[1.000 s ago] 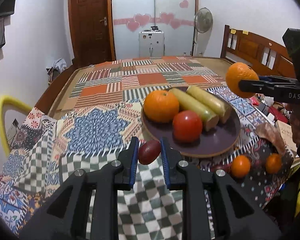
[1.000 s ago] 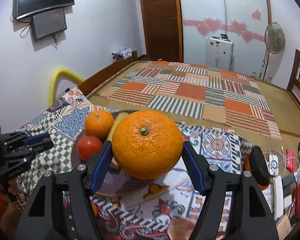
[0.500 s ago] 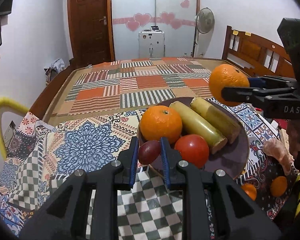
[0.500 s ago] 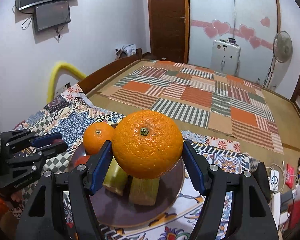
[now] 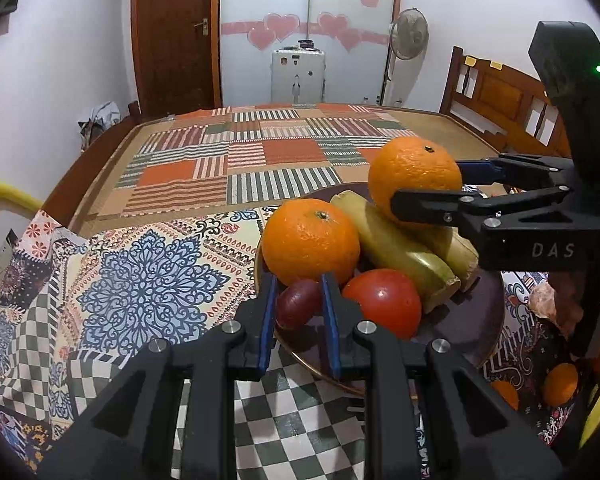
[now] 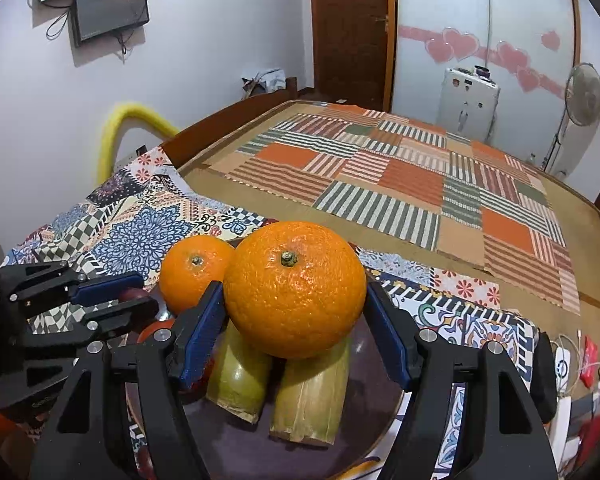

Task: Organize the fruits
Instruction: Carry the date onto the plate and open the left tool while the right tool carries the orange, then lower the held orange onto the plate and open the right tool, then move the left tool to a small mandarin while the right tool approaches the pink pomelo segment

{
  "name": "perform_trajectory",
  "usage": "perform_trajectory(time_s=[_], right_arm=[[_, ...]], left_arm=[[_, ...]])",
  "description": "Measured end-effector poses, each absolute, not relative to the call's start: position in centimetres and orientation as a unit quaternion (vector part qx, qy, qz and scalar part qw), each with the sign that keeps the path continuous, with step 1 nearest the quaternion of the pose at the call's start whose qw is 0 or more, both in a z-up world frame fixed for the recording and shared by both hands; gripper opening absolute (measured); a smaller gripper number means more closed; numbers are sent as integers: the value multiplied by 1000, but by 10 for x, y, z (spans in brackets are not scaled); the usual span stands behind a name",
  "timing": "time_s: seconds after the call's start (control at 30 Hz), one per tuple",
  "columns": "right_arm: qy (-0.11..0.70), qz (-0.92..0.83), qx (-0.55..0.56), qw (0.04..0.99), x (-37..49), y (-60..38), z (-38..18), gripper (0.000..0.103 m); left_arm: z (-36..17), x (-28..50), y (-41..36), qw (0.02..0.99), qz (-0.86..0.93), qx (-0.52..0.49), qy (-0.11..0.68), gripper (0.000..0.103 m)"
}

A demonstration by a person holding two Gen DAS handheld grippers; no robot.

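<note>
A dark plate (image 5: 468, 332) holds an orange (image 5: 310, 242), a red tomato (image 5: 382, 308) and two yellow-green stalks (image 5: 400, 248). My left gripper (image 5: 298, 308) is shut on a small dark red fruit (image 5: 298, 306) and holds it over the plate's near-left rim. My right gripper (image 6: 294, 312) is shut on a large orange (image 6: 294, 288) and holds it above the stalks (image 6: 312, 392); it also shows in the left wrist view (image 5: 414, 178). In the right wrist view the plate (image 6: 372, 420) and the plated orange (image 6: 194, 270) lie below.
The plate stands on a patterned cloth (image 5: 140, 276) at the near end of a bed with a striped patchwork mat (image 5: 236, 160). Two small oranges (image 5: 560, 384) lie right of the plate. A yellow chair back (image 5: 4, 200) is at left. Clutter (image 6: 584, 364) lies at right.
Both grippers have moved in over the plate. The left one carried the dark red fruit forward to the rim; the right one brought the large orange lower and closer above the stalks.
</note>
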State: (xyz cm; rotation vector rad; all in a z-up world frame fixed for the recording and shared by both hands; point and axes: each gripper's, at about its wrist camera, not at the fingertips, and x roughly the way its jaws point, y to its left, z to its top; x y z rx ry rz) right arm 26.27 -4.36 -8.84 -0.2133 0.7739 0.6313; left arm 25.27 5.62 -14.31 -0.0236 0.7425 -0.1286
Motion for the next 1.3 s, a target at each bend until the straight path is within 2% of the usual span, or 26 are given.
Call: perform_trajectory(time_s=[0.17,0.33,0.7,1.07,1.17,1.3], right_arm=[[374,307,-95,870,266,-45,-88,69],[373,304,-100,871,265,-45,-88,69],[366,298,-110,875,249,-52,-82,69],[307,279,-73,907,188,-96,-33,70],[291,261,-72,918,167,-109,-23,74],[289,244,-61,924,142,-125,-22,75]], left_arm=[[-148,257,59,925,-67,-20,374,24],[-147,256,62,927,-62,-28,369,44],[-137,245,58,930,-55,-22,364,49],[-92,197,45,943,-63,-19,326,55],[-83,176,39,947,-69,-18,314,57],[-77,155,27,948,-80,-23,308,57]])
